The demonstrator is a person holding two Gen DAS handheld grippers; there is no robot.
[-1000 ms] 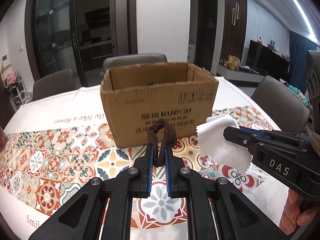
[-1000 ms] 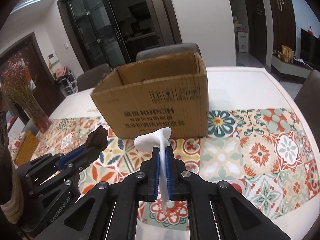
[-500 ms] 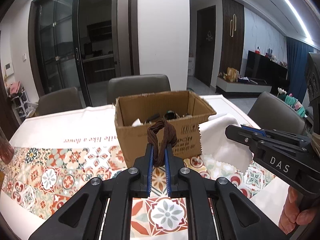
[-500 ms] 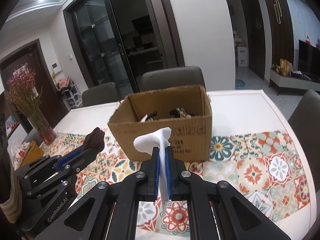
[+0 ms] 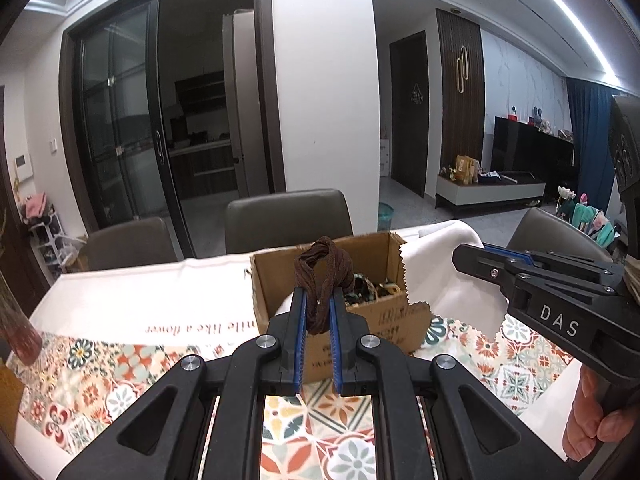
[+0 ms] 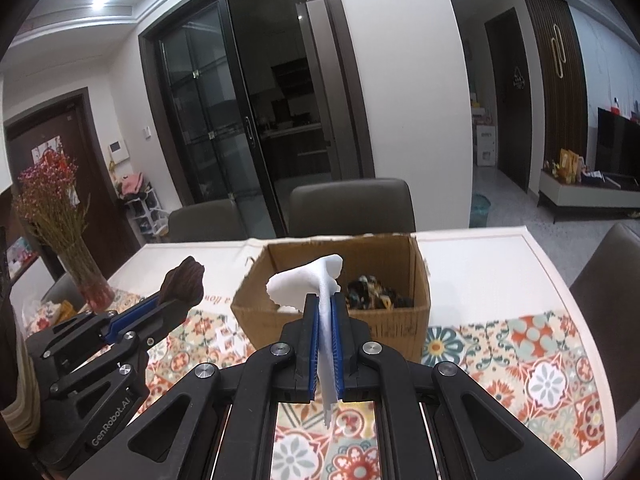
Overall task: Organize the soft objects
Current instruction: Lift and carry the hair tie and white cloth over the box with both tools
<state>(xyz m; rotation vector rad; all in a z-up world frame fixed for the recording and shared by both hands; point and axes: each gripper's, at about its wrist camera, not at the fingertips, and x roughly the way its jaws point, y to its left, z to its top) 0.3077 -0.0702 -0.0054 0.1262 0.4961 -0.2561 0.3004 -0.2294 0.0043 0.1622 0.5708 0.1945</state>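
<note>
Tongs both hold cargo, left tongs (image 5: 318, 312) pinching a brown hair tie (image 5: 323, 270), right tongs (image 6: 327, 320) a white cloth (image 6: 310, 284); release only once directly above the cardboard box (image 6: 400, 320).

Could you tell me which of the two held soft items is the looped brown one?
The brown hair band, pinched by the left gripper; the right gripper holds a flat white cloth instead.

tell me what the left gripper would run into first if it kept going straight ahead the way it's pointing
Probably the cardboard box: the left gripper, shut on the brown hair band, points at its near wall and open top. Depth is unclear, so it might pass over the rim.
</note>
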